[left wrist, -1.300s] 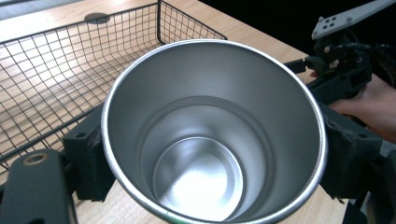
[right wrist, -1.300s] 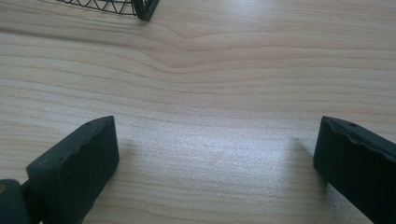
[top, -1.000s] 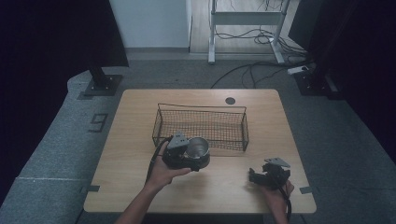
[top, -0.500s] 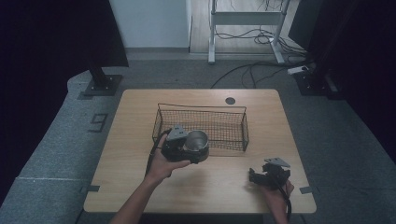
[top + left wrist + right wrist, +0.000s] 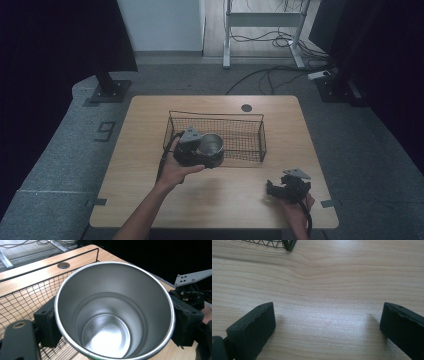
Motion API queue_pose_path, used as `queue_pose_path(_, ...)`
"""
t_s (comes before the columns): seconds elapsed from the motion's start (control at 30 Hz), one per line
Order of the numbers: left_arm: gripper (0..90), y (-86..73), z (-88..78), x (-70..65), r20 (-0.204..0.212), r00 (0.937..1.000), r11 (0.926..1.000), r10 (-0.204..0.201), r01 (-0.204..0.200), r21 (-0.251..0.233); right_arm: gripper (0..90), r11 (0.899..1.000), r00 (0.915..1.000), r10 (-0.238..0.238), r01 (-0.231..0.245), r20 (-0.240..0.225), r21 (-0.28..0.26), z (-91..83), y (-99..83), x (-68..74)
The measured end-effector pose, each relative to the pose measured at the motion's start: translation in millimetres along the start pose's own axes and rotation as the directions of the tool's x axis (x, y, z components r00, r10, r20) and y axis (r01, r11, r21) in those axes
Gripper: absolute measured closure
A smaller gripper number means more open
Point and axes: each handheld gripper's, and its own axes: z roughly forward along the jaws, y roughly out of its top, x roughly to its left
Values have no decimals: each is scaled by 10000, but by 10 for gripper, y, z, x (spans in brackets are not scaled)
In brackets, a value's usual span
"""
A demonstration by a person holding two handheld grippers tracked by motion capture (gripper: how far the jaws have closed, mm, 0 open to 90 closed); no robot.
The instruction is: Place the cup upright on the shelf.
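An empty steel cup (image 5: 212,143) hangs just above the table at the front wall of a black wire basket (image 5: 215,115). My left gripper (image 5: 206,153) is shut on it. In the left gripper view the black pads (image 5: 47,326) press on both sides of the cup (image 5: 112,315), whose mouth faces the camera, with the basket's mesh (image 5: 22,300) behind it. My right gripper (image 5: 272,189) rests on the wooden table (image 5: 145,150) at the front right. Its jaws stand wide open over bare wood (image 5: 328,322), and nothing lies between them.
The basket sits mid-table, and one of its corners (image 5: 287,243) lies ahead of the right gripper. A round cable hole (image 5: 246,107) is in the tabletop behind it. Bare wood lies left of and in front of the basket. Stands and cables cover the floor beyond.
My left hand has carried the cup a little up and away from the person, closer to the basket's front wall. The right gripper has stayed in place.
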Motion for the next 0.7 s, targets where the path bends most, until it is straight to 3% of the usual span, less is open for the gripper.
queue_pose_path(0.7,155,151,40,151,-122,9999,9999,-119,119,-18,0,10000,10000,-19,19,2,9,-1,0,-1)
